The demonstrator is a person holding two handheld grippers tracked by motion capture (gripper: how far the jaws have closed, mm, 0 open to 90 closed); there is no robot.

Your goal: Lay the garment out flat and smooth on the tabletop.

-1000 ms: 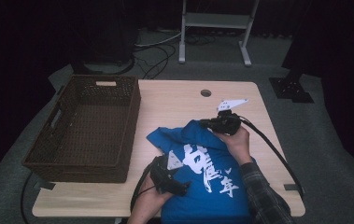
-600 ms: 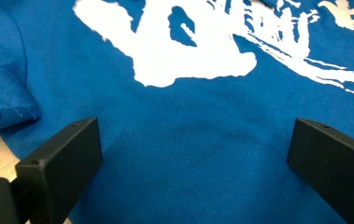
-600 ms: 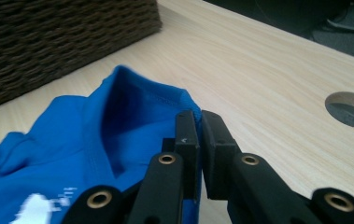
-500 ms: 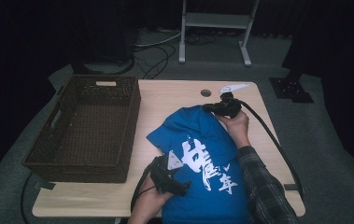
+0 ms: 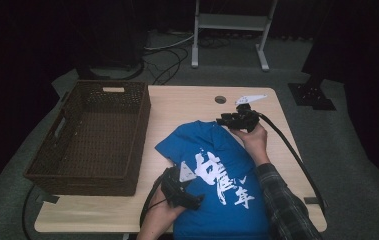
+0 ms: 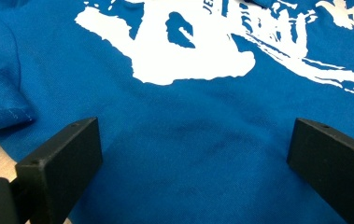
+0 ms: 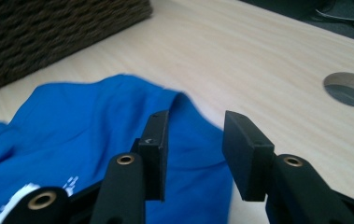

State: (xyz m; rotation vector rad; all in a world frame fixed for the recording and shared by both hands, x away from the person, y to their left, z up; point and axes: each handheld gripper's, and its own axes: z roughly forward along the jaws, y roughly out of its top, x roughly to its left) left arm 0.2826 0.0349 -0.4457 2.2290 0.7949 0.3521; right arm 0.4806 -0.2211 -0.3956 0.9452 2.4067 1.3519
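A blue T-shirt [image 5: 212, 165] with white print lies spread on the wooden table [image 5: 187, 107]. My left gripper [image 5: 193, 199] rests on its near left part, jaws wide open over flat blue cloth [image 6: 188, 107], left gripper [image 6: 193, 154] gripping nothing. My right gripper [image 5: 222, 121] sits at the shirt's far edge. Its jaws have just been opening. In the right gripper view the shirt's folded edge [image 7: 72, 121] lies under and between the parted jaws of the right gripper [image 7: 195, 130], and the pads do not press it.
A dark wicker basket [image 5: 142, 125] stands on the table's left half, its wall [image 7: 48, 32] seen beyond the shirt. A round cable hole [image 5: 220, 99] lies just past the right gripper. A black cable [image 5: 292, 150] trails off the right edge. A metal stand [image 5: 229, 30] stands behind the table.
The right gripper moved toward the table's far side with the shirt's edge, then its jaws parted off the cloth. The shirt now lies more spread out. The left gripper stayed put.
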